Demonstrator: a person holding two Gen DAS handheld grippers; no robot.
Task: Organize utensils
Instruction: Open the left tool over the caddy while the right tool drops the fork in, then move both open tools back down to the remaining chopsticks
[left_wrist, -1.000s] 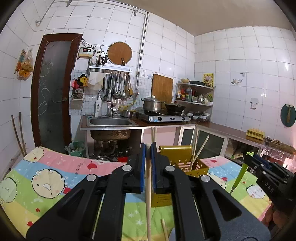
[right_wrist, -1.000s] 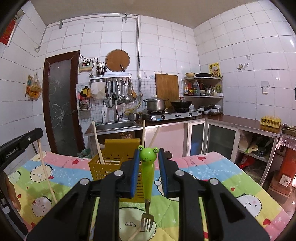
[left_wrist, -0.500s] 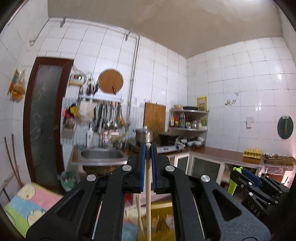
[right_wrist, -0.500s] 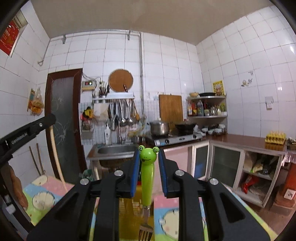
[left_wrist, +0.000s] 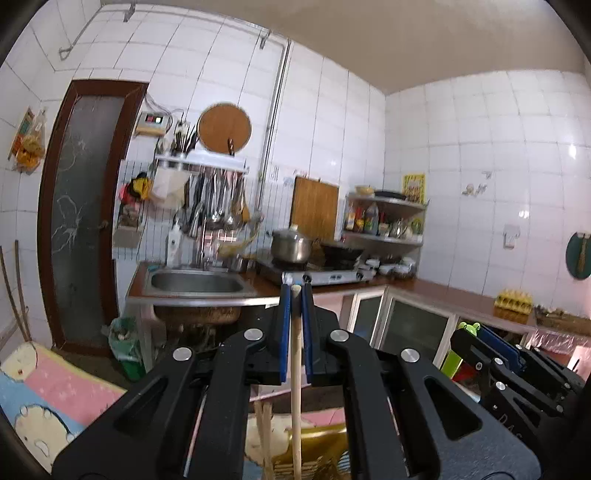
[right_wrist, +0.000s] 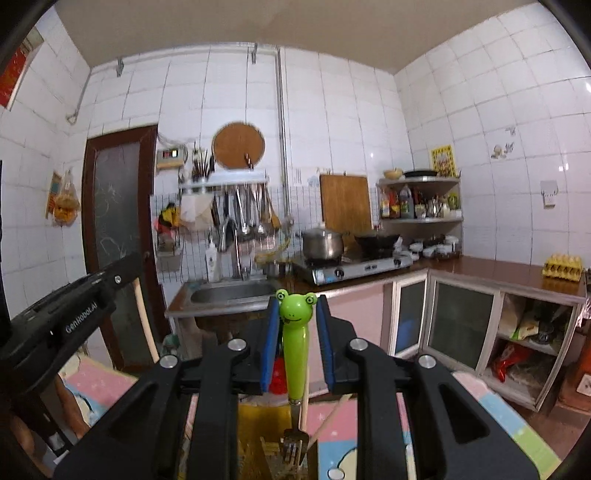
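Observation:
My left gripper (left_wrist: 295, 291) is shut on a wooden chopstick (left_wrist: 295, 387) that hangs straight down over the yellow utensil basket (left_wrist: 321, 454). My right gripper (right_wrist: 295, 306) is shut on a green frog-handled fork (right_wrist: 294, 350), tines (right_wrist: 293, 446) down over the yellow basket (right_wrist: 258, 432), which holds other chopsticks (right_wrist: 325, 421). In the left wrist view the right gripper (left_wrist: 480, 339) shows at the right with the frog head (left_wrist: 468, 326). In the right wrist view the left gripper (right_wrist: 85, 306) shows at the left with its chopstick (right_wrist: 144, 317).
The basket stands on a table with a pastel cartoon cloth (left_wrist: 55, 391). Behind it are a sink (left_wrist: 195, 282), a stove with a pot (left_wrist: 291, 247), hanging utensils, a brown door (left_wrist: 81, 206) and a counter with cabinets (right_wrist: 461, 325).
Both grippers have risen and tilted up, so the table and basket have dropped to the bottom edge. The chopstick and fork now hang over the basket.

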